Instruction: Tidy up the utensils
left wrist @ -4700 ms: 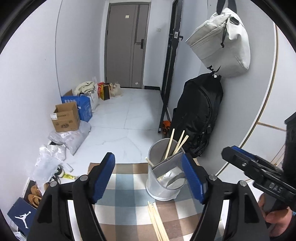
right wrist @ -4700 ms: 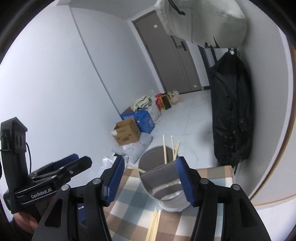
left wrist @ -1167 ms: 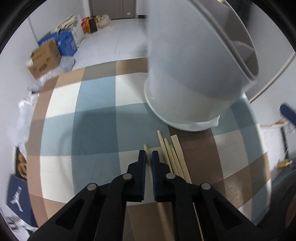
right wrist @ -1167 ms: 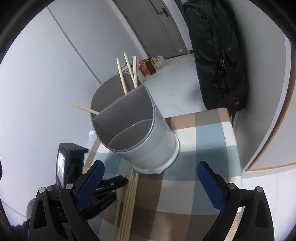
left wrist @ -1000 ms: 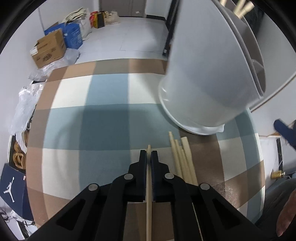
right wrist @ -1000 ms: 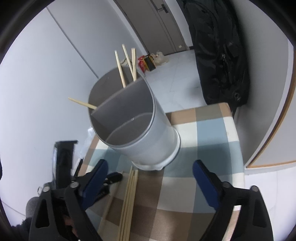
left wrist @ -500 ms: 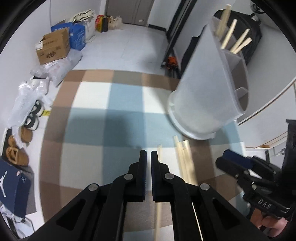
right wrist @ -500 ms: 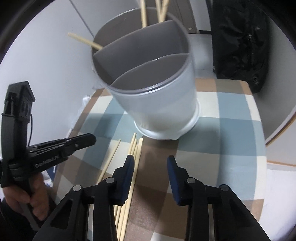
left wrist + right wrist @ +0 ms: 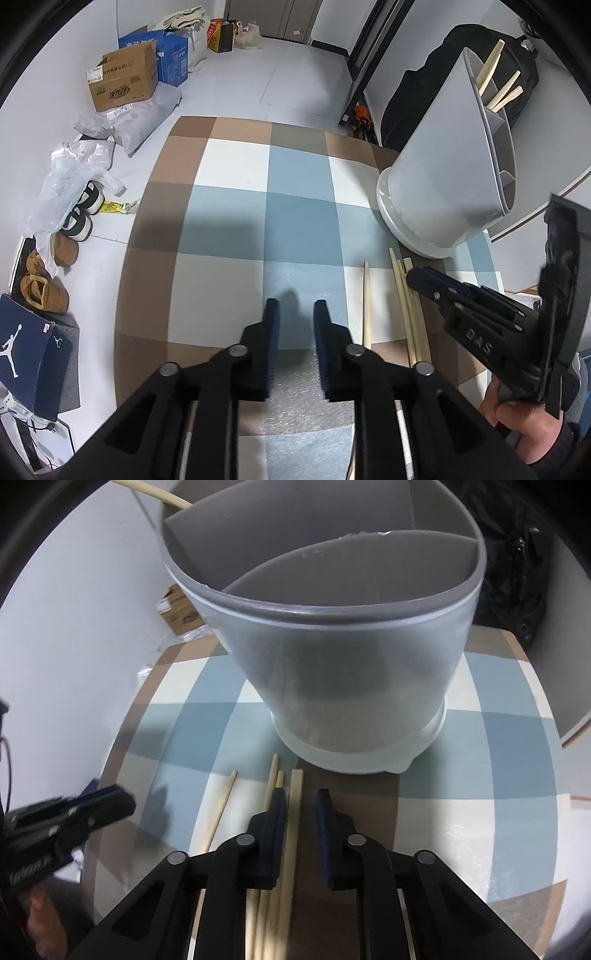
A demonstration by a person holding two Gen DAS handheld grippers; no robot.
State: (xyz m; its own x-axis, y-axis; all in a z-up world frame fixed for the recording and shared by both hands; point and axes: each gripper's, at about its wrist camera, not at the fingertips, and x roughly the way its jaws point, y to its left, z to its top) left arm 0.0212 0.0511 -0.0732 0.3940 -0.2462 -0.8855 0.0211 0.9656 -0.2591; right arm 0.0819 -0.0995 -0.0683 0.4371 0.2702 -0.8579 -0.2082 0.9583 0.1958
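The left gripper (image 9: 295,308), black with blue pads, hovered over the blue, white and brown checked tablecloth (image 9: 236,206); its jaws had just been opening and stood slightly apart with nothing between them. A single pale wooden chopstick (image 9: 366,302) lay alone just to its right, apart from a bundle of chopsticks (image 9: 275,867) lying beside the base of the grey, divided plastic utensil holder (image 9: 343,664), which already held several chopsticks (image 9: 498,85) in its rear compartment. The right gripper (image 9: 300,805) had just been closing, its jaws narrowed around the flat rightmost chopstick (image 9: 293,812) of the bundle, not yet pressing on both sides.
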